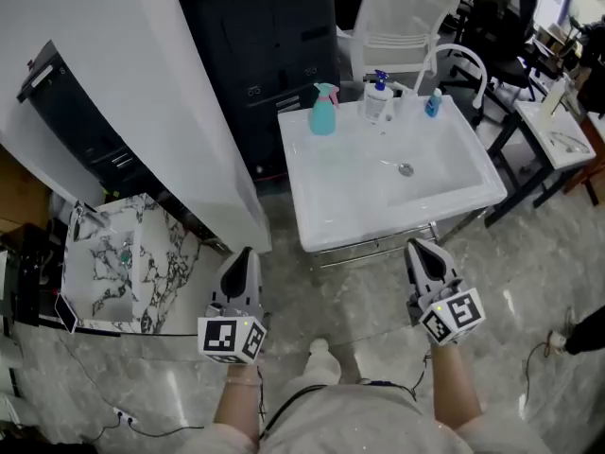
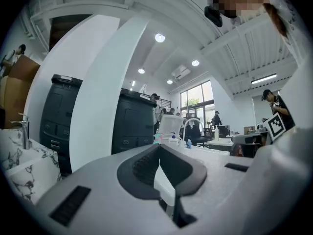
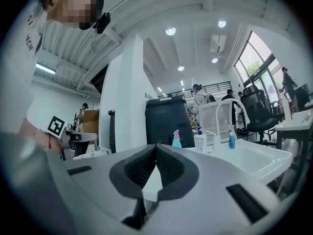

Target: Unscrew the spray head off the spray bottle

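Plainly, the left gripper (image 1: 244,253) and the right gripper (image 1: 423,247) each have their jaws pressed together on nothing, held level before the white sink (image 1: 312,218); well beyond them the teal spray bottle (image 1: 323,113), its pink spray head (image 1: 326,90) on, stands upright at the sink's back left corner; a white pump bottle (image 1: 378,100) stands to its right.

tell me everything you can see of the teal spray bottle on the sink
The spray bottle has a teal, plastic-looking body that narrows upward, with a pink spray head still on top. It stands upright on the back left ledge of the white sink, apart from the pump bottle beside it. Nothing else touches it.
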The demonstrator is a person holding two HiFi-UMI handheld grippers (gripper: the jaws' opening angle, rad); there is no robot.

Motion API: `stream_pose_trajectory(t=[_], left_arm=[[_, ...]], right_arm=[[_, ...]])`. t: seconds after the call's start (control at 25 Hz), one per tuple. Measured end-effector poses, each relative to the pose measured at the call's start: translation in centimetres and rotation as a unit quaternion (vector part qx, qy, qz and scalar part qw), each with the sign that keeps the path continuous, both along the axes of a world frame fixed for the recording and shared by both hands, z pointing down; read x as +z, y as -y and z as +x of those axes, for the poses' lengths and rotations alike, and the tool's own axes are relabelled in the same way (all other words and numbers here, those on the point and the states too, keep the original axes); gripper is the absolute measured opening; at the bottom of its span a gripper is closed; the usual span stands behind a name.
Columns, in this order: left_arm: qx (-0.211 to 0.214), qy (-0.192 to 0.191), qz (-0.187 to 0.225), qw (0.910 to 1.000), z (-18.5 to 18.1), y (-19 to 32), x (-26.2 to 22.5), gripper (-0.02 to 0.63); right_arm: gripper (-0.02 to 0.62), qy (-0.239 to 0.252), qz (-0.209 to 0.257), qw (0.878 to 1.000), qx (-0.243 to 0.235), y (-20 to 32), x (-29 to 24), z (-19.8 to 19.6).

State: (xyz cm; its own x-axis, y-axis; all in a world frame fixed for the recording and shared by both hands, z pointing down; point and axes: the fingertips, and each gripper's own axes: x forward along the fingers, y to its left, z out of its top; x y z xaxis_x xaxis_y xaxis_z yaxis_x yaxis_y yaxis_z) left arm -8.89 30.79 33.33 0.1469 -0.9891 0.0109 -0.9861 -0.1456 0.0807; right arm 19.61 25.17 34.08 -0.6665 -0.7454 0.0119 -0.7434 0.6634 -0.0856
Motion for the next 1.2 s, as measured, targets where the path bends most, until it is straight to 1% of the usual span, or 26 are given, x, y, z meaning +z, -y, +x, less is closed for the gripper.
stream_pose_trajectory(t=[0.24, 0.4, 0.64, 0.88, 1.2], left_arm=[[0.021, -0.002, -0.001, 0.9998, -1.4, 2.7, 0.8, 0.006], [0.036, -0.007, -0.004, 0.9993, -2.2, 4.6, 1.3, 0.006], [0.049, -0.014, -0.008, 0.9987, -2.1, 8.3, 2.2, 0.006], [0.050, -0.018, -0.008, 0.9986, -2.1, 13.4, 2.6, 0.006], [0.047, -0.018, -0.007, 0.9987, -2.3, 20.0, 2.9, 0.006]], right_arm=[[0.005, 0.002, 0.001, 1.000, 0.027, 2.0, 0.6, -0.9], [0.005, -0.004, -0.010, 0.999, 0.042, 3.5, 1.3, -1.4], [0.005, -0.001, -0.015, 0.998, 0.057, 7.1, 1.4, -1.1], [0.005, -0.009, -0.011, 0.999, 0.044, 12.6, 1.3, -2.1], [0.005, -0.020, -0.014, 1.000, 0.013, 19.7, 2.2, -3.9]])
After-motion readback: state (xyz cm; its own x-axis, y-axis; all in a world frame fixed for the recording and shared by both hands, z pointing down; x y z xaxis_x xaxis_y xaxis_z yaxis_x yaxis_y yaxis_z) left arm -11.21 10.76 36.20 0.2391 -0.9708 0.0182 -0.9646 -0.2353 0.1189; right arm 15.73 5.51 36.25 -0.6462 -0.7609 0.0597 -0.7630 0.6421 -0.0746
